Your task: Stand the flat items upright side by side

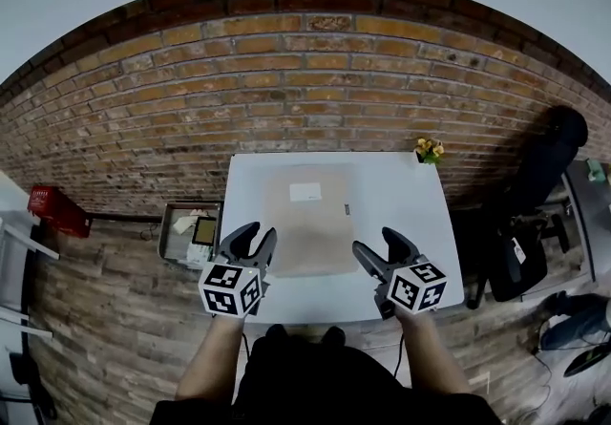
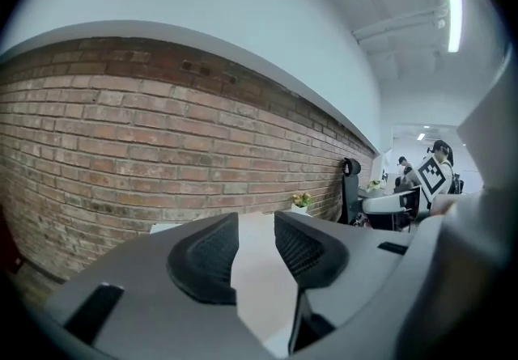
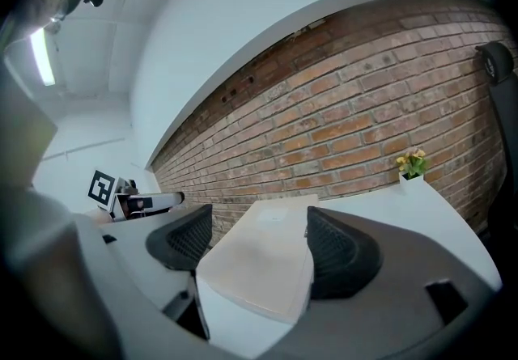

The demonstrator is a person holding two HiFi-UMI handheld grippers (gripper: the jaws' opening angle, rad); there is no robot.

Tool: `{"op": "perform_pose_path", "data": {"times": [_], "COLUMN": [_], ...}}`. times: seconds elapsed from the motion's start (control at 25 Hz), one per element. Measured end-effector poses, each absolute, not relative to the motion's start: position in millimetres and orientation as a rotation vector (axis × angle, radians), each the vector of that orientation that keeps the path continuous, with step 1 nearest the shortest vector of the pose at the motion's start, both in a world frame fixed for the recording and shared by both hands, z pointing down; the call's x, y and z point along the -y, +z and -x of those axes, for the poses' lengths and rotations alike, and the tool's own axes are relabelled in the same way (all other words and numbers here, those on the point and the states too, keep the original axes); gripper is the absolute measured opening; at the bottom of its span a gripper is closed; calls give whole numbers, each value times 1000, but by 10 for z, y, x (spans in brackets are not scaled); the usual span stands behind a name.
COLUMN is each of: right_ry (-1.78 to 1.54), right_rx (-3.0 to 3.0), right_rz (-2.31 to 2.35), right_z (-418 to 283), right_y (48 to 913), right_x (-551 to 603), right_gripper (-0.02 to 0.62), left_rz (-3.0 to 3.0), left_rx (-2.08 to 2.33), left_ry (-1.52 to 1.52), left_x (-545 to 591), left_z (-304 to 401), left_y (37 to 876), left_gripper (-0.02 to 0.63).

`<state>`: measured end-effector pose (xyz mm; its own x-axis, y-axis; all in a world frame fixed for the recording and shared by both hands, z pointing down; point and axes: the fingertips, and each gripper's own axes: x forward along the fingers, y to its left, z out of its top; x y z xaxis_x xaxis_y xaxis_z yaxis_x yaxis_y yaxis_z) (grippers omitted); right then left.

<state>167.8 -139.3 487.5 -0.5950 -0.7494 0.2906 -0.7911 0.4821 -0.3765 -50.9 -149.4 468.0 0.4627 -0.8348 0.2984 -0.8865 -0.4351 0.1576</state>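
A flat tan packet with a white label lies face up in the middle of the white table. From the right gripper view, the packet has a thick near edge; I cannot tell whether it is one item or a stack. My left gripper hovers at the packet's near left corner, its jaws a little apart and empty. My right gripper hovers at the near right corner, open wider, also empty. In the left gripper view, that gripper shows only table between its pads. The right gripper frames the packet ahead.
A small potted plant stands at the table's far right corner against the brick wall. Left of the table, a grey tray and a red crate sit on the floor. A black office chair stands to the right.
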Motion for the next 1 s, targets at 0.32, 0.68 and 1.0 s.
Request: {"op": "perform_pose_path", "data": {"times": [0.32,0.68,1.0], "right_ry": [697,707,588], "right_rx": [2685,2744,2714], "right_rz": [-1230,-1242,-1294], "right_z": [-1685,-1205,-813], "right_y": [4816,4559,4457], "right_x": [1415,1587,1616], "right_gripper": [482,584,586], "left_rz": [-2401,-2397,-2483], "left_rx": [1553,1551,1592], "left_ry": [216,230,219], "left_x": [1349,1389,1440], "left_z": [476,806,1254], "left_y": [4503,4445,4313], "left_gripper": [281,457,508]}}
